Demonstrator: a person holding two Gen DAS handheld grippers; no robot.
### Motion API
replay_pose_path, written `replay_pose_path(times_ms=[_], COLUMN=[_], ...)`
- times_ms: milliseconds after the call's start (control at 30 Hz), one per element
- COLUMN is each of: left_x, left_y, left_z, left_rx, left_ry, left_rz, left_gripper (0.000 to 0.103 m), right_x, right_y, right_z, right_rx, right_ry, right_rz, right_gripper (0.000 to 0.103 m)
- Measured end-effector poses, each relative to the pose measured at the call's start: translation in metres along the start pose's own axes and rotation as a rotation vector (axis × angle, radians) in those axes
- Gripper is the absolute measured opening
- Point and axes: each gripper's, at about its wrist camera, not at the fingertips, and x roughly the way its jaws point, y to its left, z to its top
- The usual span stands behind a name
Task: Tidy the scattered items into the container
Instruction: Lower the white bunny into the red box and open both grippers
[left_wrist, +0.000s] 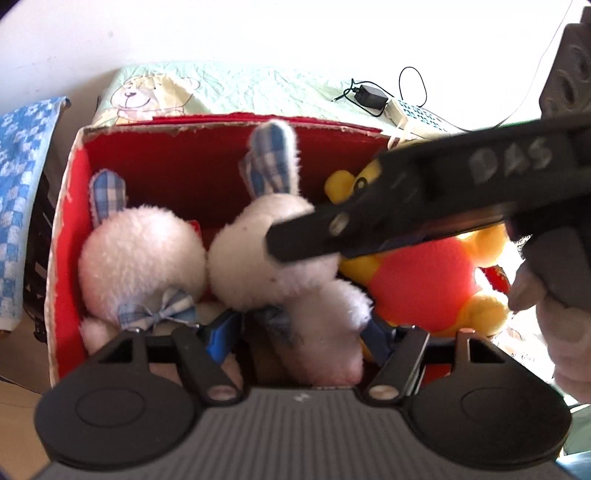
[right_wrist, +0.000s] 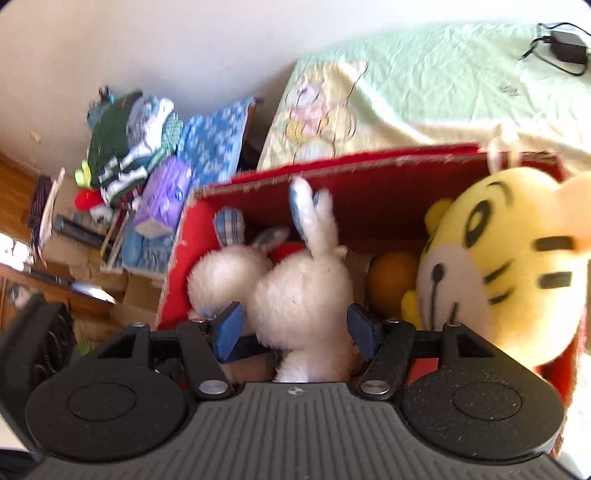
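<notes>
A red cardboard box (left_wrist: 192, 173) (right_wrist: 388, 192) holds two white plush bunnies and a yellow tiger plush (left_wrist: 424, 284) (right_wrist: 517, 266) in a red shirt. My left gripper (left_wrist: 299, 332) straddles the body of the right-hand bunny (left_wrist: 273, 258). Its right pad brushes the fur and a dark gap shows beside its left pad. My right gripper (right_wrist: 295, 328) stands open around the same bunny's head (right_wrist: 303, 288), with small gaps at both pads. In the left wrist view one of its fingers (left_wrist: 306, 236) lies across that head. The other bunny (left_wrist: 140, 254) (right_wrist: 225, 273) sits at the box's left.
An orange ball (right_wrist: 391, 277) lies deep in the box beside the tiger. Behind the box is a bed with a pale green quilt (left_wrist: 240, 85) (right_wrist: 443, 92) and a black charger (left_wrist: 369, 96). A blue checked towel (left_wrist: 22, 177) and a clothes pile (right_wrist: 129, 147) lie left.
</notes>
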Motion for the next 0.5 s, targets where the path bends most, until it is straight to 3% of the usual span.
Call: replay_pose_path(times_ms=[67,133,267,500], left_x=[-0.002,-0.007,-0.02,-0.011], left_y=[0.001,-0.001,-0.008,-0.009], left_z=[-0.003,-0.004,-0.005,-0.005], left_rx=[-0.005,-0.003,0.036,0.02], left_ry=[0.003,-0.005,-0.039,0.002], left_rz=[-0.008,-0.017,-0.022,-0.007], left_gripper=[0.071,0.071,0.071,0.071], right_x=[0.0,0.004,0.015,0.028], right_y=[-0.003,0.0,0.0,-0.005], right_z=[-0.002,-0.003,-0.006,-0.011], right_rx=[0.012,0.015,0.031,0.048], right_ry=[-0.008,-0.002,-0.005,-0.011], right_rz=[-0.002,-0.007,0.028,0.066], right_gripper=[0.061,0.043,0.04,0.039])
